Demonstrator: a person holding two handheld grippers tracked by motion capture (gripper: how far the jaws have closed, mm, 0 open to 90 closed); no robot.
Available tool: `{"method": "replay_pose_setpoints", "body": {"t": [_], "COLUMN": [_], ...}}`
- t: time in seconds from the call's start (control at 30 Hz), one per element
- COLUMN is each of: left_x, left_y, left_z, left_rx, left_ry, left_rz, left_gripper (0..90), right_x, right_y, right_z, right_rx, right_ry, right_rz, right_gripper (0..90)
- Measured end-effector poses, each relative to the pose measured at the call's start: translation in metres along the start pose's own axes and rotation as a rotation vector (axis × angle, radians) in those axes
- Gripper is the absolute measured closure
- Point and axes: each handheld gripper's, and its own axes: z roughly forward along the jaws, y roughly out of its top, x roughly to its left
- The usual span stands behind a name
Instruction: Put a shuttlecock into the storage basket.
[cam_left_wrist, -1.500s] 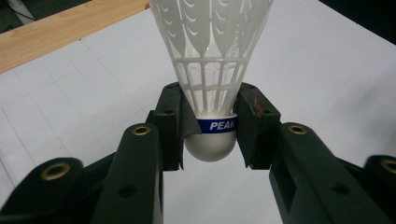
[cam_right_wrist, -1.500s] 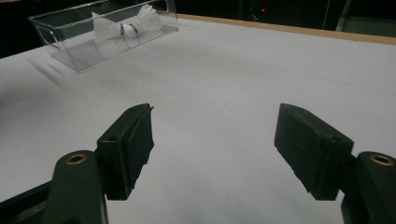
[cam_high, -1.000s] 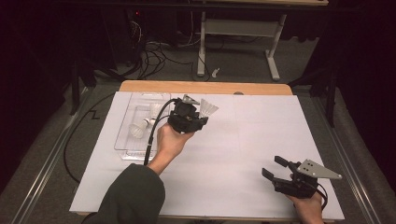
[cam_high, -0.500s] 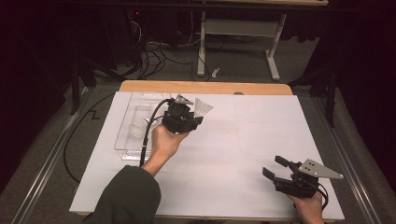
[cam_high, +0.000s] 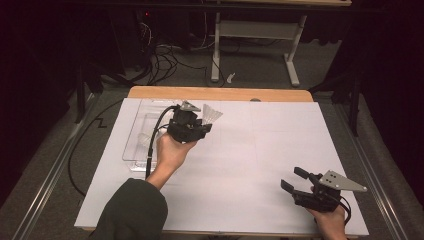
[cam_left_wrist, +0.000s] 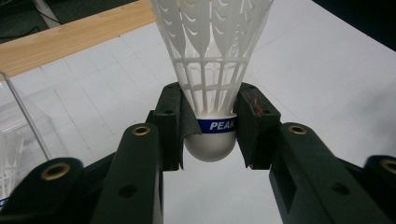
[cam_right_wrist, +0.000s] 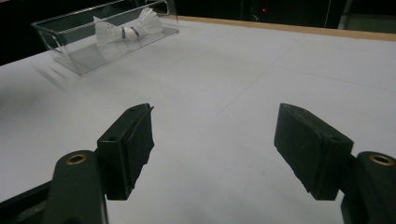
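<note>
Holding a white shuttlecock (cam_left_wrist: 208, 70) by its cork base, the left gripper (cam_high: 192, 126) has its jaws clamped on it above the counter (cam_high: 260, 150), just beside the clear plastic tray (cam_right_wrist: 70, 42) where more shuttlecocks lie. Looks like the carry step, so next it needs a spot to set it down gently. Right gripper (cam_high: 299, 181) sits near the counter's front edge, jaws wide apart and empty.

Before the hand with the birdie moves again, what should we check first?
1. Left gripper jaws squeezing the shuttlecock at its blue band: ok.
2. Shuttlecock's white skirt whole, not crushed: ok.
3. Clear plastic box with two more shuttlecocks lying inside, not tipped over: ok.
4. Right gripper jaws open with nothing between them, ready to help: ok.
5. Where the held shuttlecock should go next: cannot tell.
</note>
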Motion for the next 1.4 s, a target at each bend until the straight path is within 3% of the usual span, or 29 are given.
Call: {"method": "replay_pose_setpoints", "body": {"t": [1.4], "left_x": [0.033], "left_y": [-0.021], "left_z": [-0.029], "left_rx": [-0.051], "left_ry": [0.057], "left_rz": [-0.075], "left_gripper": [65.5], "right_x": [0.001], "right_y": [0.0], "right_z": [0.001], "right_rx": [0.007], "right_ry": [0.004], "right_rz": [0.001], "right_gripper": [28.4]}}
